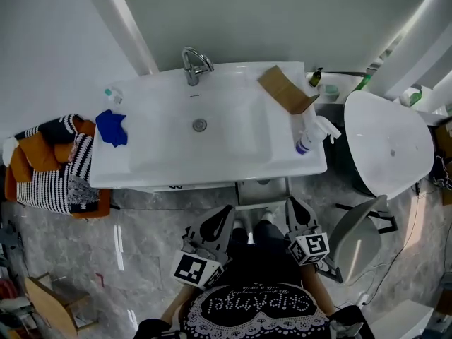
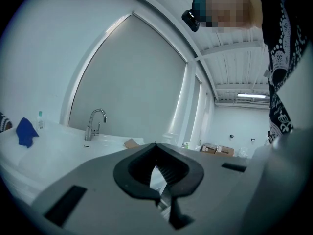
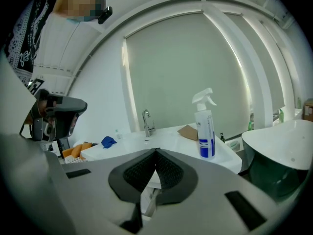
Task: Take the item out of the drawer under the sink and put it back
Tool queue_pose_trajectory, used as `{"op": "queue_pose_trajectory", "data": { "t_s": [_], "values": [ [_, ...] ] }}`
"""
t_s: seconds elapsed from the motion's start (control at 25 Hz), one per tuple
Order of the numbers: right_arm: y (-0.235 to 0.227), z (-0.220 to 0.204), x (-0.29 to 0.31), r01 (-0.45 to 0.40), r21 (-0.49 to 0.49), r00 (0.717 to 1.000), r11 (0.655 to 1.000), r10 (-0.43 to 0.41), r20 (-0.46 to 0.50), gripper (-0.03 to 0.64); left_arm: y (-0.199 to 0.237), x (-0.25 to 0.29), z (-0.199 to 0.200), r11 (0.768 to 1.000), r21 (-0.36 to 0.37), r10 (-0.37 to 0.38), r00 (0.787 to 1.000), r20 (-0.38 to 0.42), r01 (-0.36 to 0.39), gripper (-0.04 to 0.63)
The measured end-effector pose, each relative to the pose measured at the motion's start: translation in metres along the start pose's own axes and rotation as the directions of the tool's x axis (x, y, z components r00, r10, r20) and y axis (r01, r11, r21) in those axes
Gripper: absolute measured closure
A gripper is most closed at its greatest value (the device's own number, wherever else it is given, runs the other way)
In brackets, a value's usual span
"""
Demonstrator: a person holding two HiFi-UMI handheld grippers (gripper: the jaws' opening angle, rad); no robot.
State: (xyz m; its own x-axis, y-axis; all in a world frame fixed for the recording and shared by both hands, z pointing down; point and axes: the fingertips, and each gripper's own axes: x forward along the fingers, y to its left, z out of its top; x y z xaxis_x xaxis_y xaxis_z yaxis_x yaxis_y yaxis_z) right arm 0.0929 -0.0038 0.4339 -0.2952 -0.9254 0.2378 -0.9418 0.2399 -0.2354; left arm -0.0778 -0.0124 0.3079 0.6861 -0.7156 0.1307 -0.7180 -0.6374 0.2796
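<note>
White sink [image 1: 162,154] carrying faucet [image 1: 194,66], blue cloth [image 1: 111,127], cardboard piece [image 1: 286,90] and upright spray bottle [image 1: 308,136] | drawer [image 1: 261,191] under sink, showing just past its front edge; item inside not discernible | left gripper [image 1: 224,214] and right gripper [image 1: 294,205] near drawer, not touching it | fingers [image 2: 171,173] of both closed together, nothing between them

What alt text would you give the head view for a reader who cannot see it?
A person stands at a white sink, holding the left gripper and right gripper low before it, both shut and empty. On the sink are a blue cloth at left, a cardboard piece and a spray bottle at right.
</note>
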Motion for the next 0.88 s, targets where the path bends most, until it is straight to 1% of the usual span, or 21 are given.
{"op": "queue_pose_trajectory", "data": {
  "t_s": [0.36, 0.64, 0.88],
  "values": [
    [0.0, 0.036, -0.019, 0.012, -0.002, 0.996, 1.0, -0.012, 0.084, 0.6, -0.002, 0.001, 0.003, 1.0, 0.003, -0.002, 1.0, 0.015, 0.002, 0.591],
    [0.009, 0.065, -0.032, 0.005, -0.039, 0.99, 0.999, 0.001, 0.143, 0.6, 0.001, -0.004, 0.006, 1.0, 0.006, 0.021, 0.999, 0.027, -0.021, 0.591],
    [0.015, 0.072, -0.044, -0.007, -0.051, 0.989, 0.999, 0.014, 0.147, 0.598, 0.004, -0.009, 0.003, 0.999, -0.001, 0.04, 0.999, 0.029, -0.04, 0.591]
  ]
}}
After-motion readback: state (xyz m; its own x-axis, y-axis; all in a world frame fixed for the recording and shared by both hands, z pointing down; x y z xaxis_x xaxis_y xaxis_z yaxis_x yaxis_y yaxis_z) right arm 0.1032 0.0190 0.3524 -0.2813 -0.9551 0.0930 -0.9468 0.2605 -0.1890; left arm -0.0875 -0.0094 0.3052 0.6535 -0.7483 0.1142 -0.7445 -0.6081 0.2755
